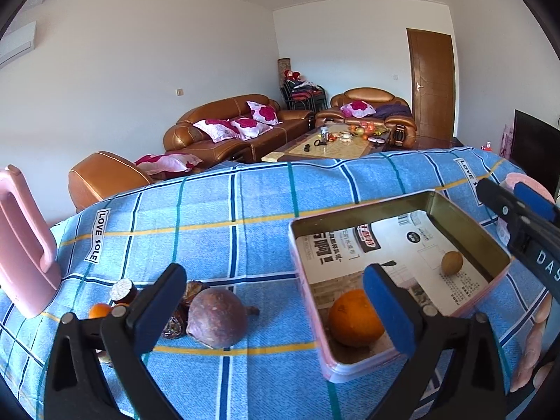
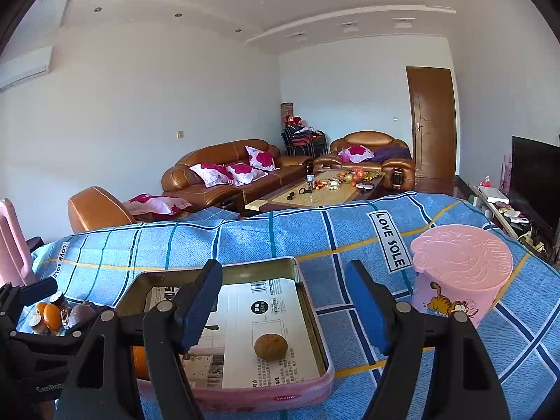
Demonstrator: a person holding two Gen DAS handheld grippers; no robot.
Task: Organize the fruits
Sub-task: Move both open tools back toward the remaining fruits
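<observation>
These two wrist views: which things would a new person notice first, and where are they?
Probably the pink tin tray on the blue checked cloth, lined with printed paper and holding an orange near its front and a small brown fruit farther back. Left of it lies a purple-brown fruit, and on the right stands a pink lidded cup.

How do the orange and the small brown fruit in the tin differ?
The orange is bright orange and clearly larger; the brown fruit is dull tan and small. The orange sits at the tin's near end, partly hidden behind a finger of the left tool; the brown fruit lies further along, in plain view. Both are roundish and rest on the printed paper lining the tin.
</observation>
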